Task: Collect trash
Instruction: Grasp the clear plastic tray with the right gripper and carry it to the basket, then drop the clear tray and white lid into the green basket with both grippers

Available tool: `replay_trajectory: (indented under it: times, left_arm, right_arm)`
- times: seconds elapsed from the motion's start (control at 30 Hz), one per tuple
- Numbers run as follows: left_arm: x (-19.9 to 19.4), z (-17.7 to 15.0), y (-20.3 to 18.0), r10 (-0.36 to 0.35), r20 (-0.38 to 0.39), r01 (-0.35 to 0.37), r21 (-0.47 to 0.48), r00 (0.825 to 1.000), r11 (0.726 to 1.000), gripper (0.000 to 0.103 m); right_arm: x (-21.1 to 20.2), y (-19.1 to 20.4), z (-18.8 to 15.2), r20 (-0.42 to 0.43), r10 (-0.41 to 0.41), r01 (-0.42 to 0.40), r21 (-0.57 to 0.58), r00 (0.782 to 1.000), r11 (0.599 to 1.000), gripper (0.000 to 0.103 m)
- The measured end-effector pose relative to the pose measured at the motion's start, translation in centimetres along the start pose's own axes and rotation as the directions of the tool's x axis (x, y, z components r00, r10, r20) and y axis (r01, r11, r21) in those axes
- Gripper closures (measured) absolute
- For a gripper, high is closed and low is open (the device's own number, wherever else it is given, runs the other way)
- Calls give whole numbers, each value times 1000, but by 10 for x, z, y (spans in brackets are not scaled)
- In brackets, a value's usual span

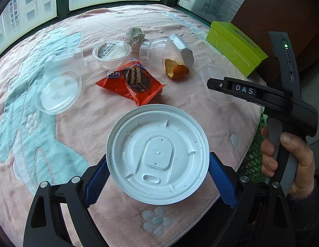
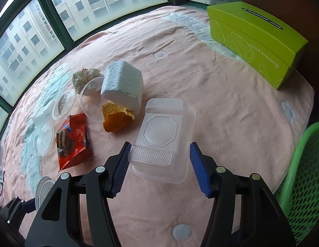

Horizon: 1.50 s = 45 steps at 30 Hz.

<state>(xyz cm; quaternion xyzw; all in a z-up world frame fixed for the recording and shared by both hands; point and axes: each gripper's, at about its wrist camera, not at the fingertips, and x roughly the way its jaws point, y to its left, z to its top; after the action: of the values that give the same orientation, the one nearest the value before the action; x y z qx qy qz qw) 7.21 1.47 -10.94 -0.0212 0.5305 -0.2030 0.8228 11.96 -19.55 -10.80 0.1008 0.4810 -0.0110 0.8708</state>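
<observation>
My left gripper (image 1: 157,177) is shut on a white plastic cup lid (image 1: 157,154), its blue pads pressing both sides of the rim. My right gripper (image 2: 159,170) is open around a clear plastic tray (image 2: 162,138); the left pad touches it, the right pad stands a little apart. Other trash lies on the pink cloth: an orange-red wafer wrapper (image 1: 131,82) (image 2: 73,140), orange peel (image 1: 176,68) (image 2: 117,117), a white foam block (image 1: 182,48) (image 2: 123,85), crumpled paper (image 1: 135,36), a clear cup (image 1: 153,50), a pudding cup (image 1: 112,52) and a clear lid (image 1: 58,91).
A green mesh basket (image 2: 303,177) stands at the table's right edge, also showing behind my right hand (image 1: 254,164). A lime-green tissue box (image 2: 256,39) sits at the far right. Windows run behind the round table, which is covered by a pink cloth (image 2: 221,103).
</observation>
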Motion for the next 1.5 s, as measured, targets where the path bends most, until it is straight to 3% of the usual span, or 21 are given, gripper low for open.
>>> replay_trajectory:
  times: [0.5, 0.77, 1.2, 1.5]
  left_arm:
    - [-14, 1, -35, 5, 37, -7, 71, 999, 997, 15]
    - [-18, 8, -69, -19, 59, 11, 140, 998, 990, 15]
    - [-23, 24, -140, -91, 88, 64, 275, 992, 959, 15]
    - [-25, 36, -187, -139, 98, 95, 362, 985, 927, 15]
  right_arm:
    - [-68, -39, -26, 82, -12, 8, 50, 997, 999, 45]
    - [-109, -73, -44, 133, -92, 80, 91, 987, 993, 45]
    - [-159, -144, -87, 148, -213, 176, 231, 966, 957, 45]
    - [-176, -175, -109, 132, -252, 203, 305, 959, 931, 45]
